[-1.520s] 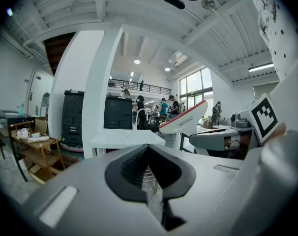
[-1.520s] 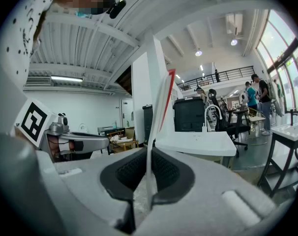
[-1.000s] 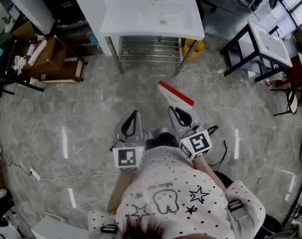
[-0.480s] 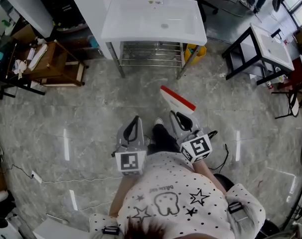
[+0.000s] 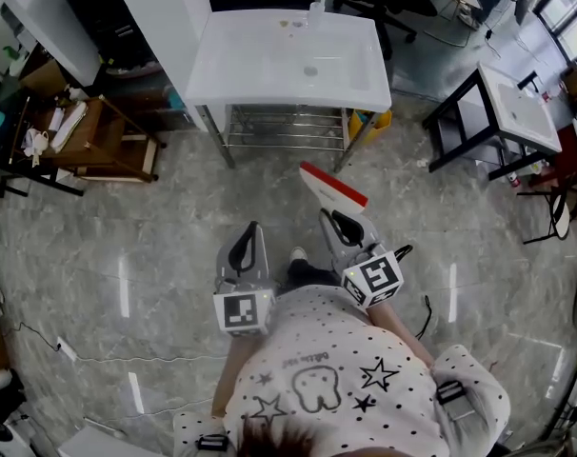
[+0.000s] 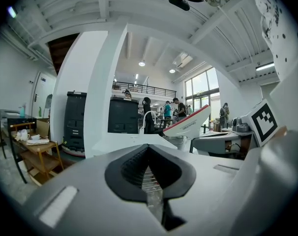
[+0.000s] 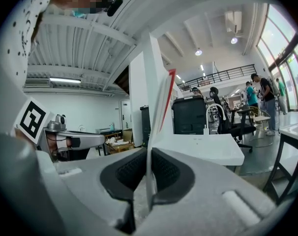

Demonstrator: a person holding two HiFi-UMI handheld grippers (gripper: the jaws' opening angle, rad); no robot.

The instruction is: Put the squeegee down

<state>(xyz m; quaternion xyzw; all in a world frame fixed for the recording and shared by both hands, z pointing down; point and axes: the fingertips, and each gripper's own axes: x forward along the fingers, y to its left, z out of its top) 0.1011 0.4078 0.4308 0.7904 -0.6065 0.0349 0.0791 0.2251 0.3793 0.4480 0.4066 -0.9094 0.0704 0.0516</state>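
Note:
A white squeegee [image 5: 332,194] with a red blade edge juts forward from my right gripper [image 5: 344,225], whose jaws are shut on its thin handle. In the right gripper view the squeegee [image 7: 159,117] stands upright between the black pads [image 7: 167,171]. My left gripper [image 5: 241,252] is held beside it, jaws together with nothing between them; in its own view the pads [image 6: 134,167] meet and the squeegee [image 6: 188,125] shows off to the right. A white sink [image 5: 290,55] on a metal frame stands just ahead.
A wooden side table [image 5: 89,127] with clutter stands at the left. A black-framed table [image 5: 503,112] with a white top is at the right, a chair [image 5: 550,184] beside it. A yellow container [image 5: 369,122] sits under the sink's right corner. Grey marble floor [image 5: 127,236] lies around.
Both grippers and the person have moved forward toward the white sink, which now sits closer and lower in the head view. The squeegee stays gripped in the right gripper.

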